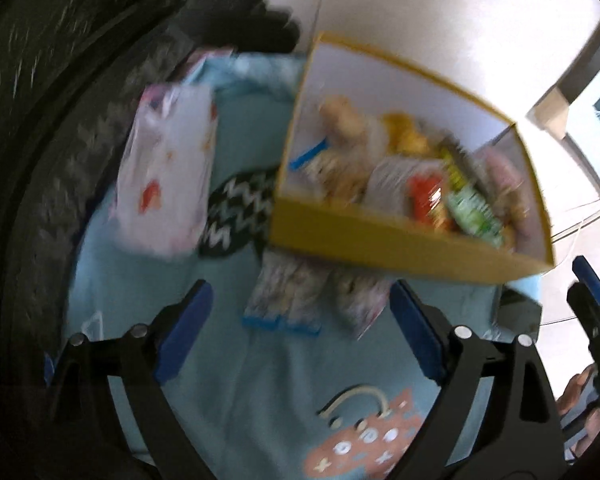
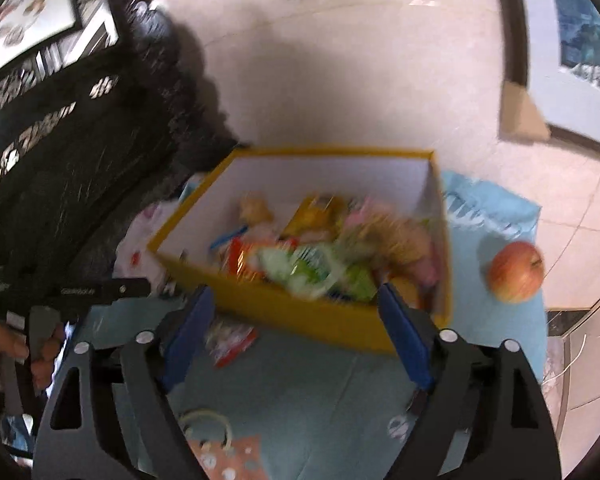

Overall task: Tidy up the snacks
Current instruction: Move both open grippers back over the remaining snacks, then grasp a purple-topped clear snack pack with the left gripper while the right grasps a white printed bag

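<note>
A yellow box [image 1: 384,246] with white inner walls stands on a light blue cloth [image 1: 236,364] and holds several mixed snack packets [image 1: 428,188]. My left gripper [image 1: 300,298] is open above two small pale packets [image 1: 286,300] lying just in front of the box; its pads touch neither. A larger white snack bag [image 1: 166,172] lies to the left of the box. My right gripper [image 2: 296,300] is open in front of the box [image 2: 300,312], above a small red and white packet [image 2: 230,340]. Nothing is gripped.
A red apple [image 2: 516,272] rests on the cloth [image 2: 300,392] right of the box. A dark patterned seat [image 2: 60,152] rises at the left. A hand [image 2: 4,344] holds the other gripper's handle at the left edge. Pale floor tiles [image 2: 340,80] lie beyond.
</note>
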`<state>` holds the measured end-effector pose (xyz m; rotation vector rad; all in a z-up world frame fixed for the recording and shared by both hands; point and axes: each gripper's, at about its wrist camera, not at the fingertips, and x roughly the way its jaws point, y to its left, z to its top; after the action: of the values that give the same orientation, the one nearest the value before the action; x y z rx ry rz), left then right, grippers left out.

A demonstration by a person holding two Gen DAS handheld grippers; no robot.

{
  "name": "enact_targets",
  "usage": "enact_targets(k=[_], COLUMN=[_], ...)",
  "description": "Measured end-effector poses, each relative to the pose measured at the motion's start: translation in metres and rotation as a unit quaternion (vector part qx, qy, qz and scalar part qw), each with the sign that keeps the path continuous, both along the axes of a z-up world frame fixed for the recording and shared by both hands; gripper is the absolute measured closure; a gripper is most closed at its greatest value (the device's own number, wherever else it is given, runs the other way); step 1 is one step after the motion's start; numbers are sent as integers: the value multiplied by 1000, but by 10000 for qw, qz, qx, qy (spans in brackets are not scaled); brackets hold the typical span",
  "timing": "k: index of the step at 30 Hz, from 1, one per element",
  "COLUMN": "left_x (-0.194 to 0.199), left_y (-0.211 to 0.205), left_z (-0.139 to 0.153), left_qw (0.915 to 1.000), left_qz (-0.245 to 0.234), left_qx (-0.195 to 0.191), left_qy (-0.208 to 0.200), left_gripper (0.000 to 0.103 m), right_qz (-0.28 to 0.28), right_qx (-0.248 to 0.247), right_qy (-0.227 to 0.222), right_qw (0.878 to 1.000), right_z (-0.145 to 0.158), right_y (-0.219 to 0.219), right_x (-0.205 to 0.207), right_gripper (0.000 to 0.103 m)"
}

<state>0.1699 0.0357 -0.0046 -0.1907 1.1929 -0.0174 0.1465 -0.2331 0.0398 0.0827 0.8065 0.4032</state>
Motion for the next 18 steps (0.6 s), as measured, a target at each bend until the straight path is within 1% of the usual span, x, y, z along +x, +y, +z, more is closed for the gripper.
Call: enact_targets(k=[3, 6, 8, 11, 12, 13, 14, 15, 16, 17, 18], left_x=[-3, 0, 4, 14, 17, 20, 23, 26, 28, 29, 30], left_y=[3, 2, 0, -4, -5, -5, -5, -4, -4, -5, -8], left_z=[-22, -47, -62, -83, -86, -90, -96, -102, -106, -105, -106], left_qw=[9997, 9988, 9982, 9973, 9972, 9971, 9964, 9957, 9952, 9960, 9953], left_qz=[1, -10, -22, -83, -95, -129, -159, -162, -165, -212, -293], left_qx=[-47, -53, -61, 99, 120, 124, 134, 143, 177, 263, 403], left_qy=[236, 490, 596, 726, 736, 744, 818, 900, 947, 831, 827], left_gripper=[11, 11, 12, 13, 16, 23, 27, 33, 34, 35, 35], right_qz=[114, 164, 196, 209, 207, 227, 255, 280, 307, 343, 379], right_qx=[45, 59, 37, 24, 13, 4, -15, -41, -56, -67, -75], right_qy=[330, 549, 612, 722, 758, 791, 824, 848, 871, 903, 942], right_qw=[9994, 9983, 9979, 9972, 9969, 9966, 9963, 9960, 9957, 9953, 9948], right_z=[-17, -27, -31, -37, -40, -41, -44, -47, -50, -54, -57], right_y=[10, 15, 16, 16, 17, 18, 20, 22, 25, 28, 31], right_x=[-7, -10, -10, -7, -5, -4, -2, -1, 2, 4, 5], right_gripper=[17, 17, 17, 17, 17, 17, 17, 17, 17, 17, 17])
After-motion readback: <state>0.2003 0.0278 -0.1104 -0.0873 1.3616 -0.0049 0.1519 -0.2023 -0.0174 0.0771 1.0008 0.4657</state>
